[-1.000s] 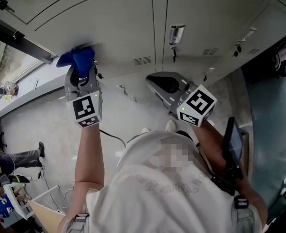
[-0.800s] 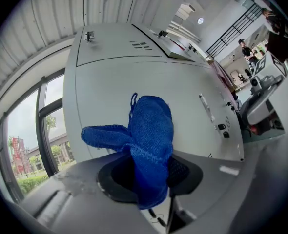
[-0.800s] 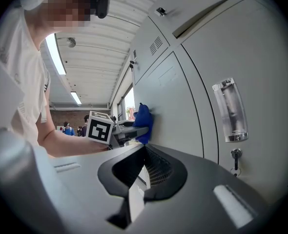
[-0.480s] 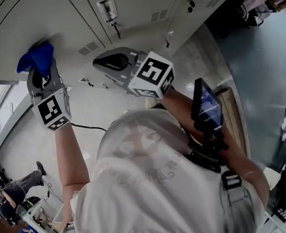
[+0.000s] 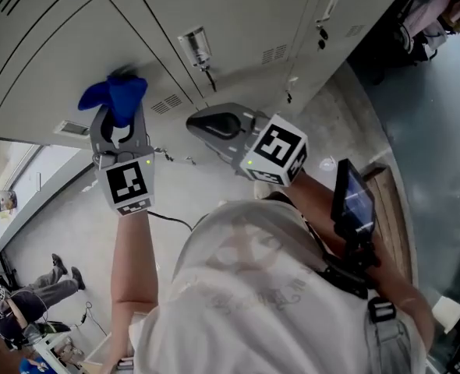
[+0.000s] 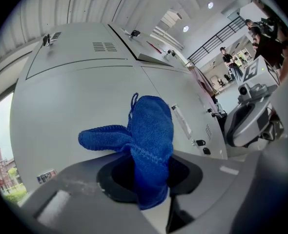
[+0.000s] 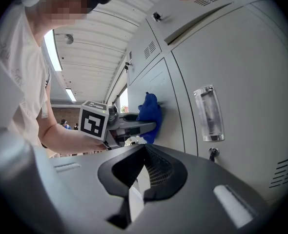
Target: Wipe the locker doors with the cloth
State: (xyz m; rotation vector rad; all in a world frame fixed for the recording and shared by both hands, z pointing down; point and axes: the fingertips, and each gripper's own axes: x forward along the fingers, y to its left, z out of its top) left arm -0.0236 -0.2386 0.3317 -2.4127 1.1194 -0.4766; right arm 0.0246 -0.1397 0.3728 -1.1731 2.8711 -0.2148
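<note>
One soft, limp blue knitted cloth [image 6: 151, 126], pinched at its bunched middle by the left tool [image 6: 151, 168], looked light enough to flatten on the grey metal locker door [image 6: 75, 96], while the right tool [image 7: 143, 152] hung closed on nothing.

We see a row of grey lockers [image 5: 238, 14], pale concrete floor [image 5: 51, 216] below them, darker blue-grey floor [image 5: 440, 123] to the right, a daylit window [image 6: 2, 140] at left, strip lights [image 7: 50, 50] on a ribbed white ceiling [image 7: 95, 38].

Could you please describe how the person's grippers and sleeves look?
Both the left gripper and right gripper are grey, two-jawed, each carrying a white cube with black square markers and a green light. A thin dark cable trails from the left one. The person wears a white short-sleeved T-shirt.
</note>
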